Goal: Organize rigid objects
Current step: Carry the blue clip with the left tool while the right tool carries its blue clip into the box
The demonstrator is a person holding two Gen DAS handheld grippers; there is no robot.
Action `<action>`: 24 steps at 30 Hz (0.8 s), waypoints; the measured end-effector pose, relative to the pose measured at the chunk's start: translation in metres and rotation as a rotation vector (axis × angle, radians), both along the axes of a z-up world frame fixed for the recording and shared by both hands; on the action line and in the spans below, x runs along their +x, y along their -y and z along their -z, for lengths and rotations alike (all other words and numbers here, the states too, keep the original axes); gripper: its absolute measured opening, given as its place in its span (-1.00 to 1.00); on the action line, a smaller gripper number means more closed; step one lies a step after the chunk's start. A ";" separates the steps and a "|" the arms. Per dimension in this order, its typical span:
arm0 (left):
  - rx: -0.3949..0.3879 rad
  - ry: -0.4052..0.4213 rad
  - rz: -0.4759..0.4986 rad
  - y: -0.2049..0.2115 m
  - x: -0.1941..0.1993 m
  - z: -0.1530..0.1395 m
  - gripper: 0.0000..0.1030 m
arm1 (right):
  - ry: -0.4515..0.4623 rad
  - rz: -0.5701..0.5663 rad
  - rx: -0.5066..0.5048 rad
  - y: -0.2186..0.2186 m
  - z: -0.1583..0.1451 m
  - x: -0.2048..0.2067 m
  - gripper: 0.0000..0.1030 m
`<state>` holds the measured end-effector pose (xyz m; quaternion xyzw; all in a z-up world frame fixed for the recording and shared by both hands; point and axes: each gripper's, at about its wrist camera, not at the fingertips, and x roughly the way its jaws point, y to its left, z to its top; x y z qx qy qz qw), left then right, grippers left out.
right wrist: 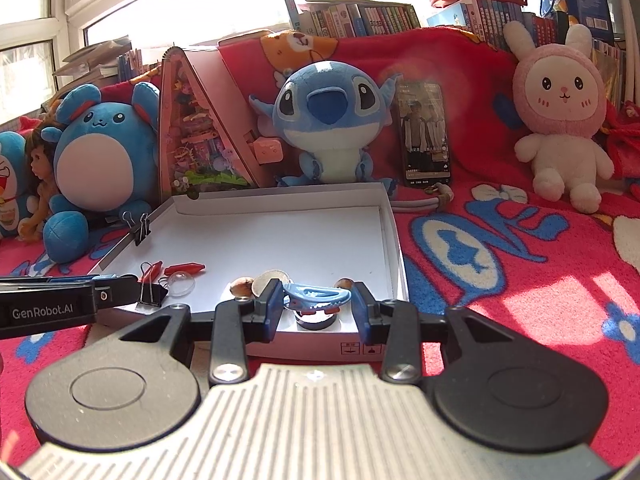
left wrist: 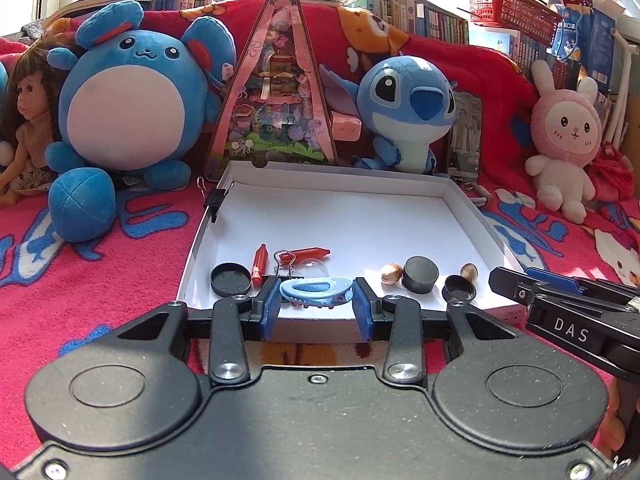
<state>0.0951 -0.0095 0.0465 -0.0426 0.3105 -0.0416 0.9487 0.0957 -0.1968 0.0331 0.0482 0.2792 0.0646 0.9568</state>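
A shallow white box (left wrist: 340,208) lies on a red blanket and holds small rigid items. My left gripper (left wrist: 316,300) is shut on a light blue hair clip (left wrist: 316,292) over the box's near edge. My right gripper (right wrist: 318,300) is shut on another light blue hair clip (right wrist: 318,294), over a black cap (right wrist: 316,322) at the near right corner. In the box lie two red crayon-like pieces (left wrist: 310,253), a binder clip (left wrist: 285,264), a black lid (left wrist: 231,279), a black puck (left wrist: 420,275), a small black cap (left wrist: 459,288), two brown nuts (left wrist: 391,273) and a clear dome (right wrist: 181,282).
Plush toys line the back: a round blue one (left wrist: 128,96), Stitch (left wrist: 408,104) and a pink rabbit (left wrist: 564,136). A doll (left wrist: 28,120) sits far left. A triangular toy package (left wrist: 276,92) and a phone (right wrist: 426,132) lean behind the box. A binder clip (left wrist: 216,200) grips the box's left wall.
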 end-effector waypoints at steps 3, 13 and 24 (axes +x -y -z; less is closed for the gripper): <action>0.002 0.001 0.004 0.000 0.001 -0.001 -0.29 | -0.002 -0.001 -0.005 0.000 0.000 0.001 -0.15; 0.004 0.006 0.006 0.003 0.008 -0.003 -0.29 | 0.003 -0.001 -0.015 -0.001 -0.003 0.008 -0.15; 0.008 -0.014 -0.013 0.000 0.028 -0.003 -0.29 | -0.005 0.000 -0.030 -0.003 -0.002 0.018 -0.15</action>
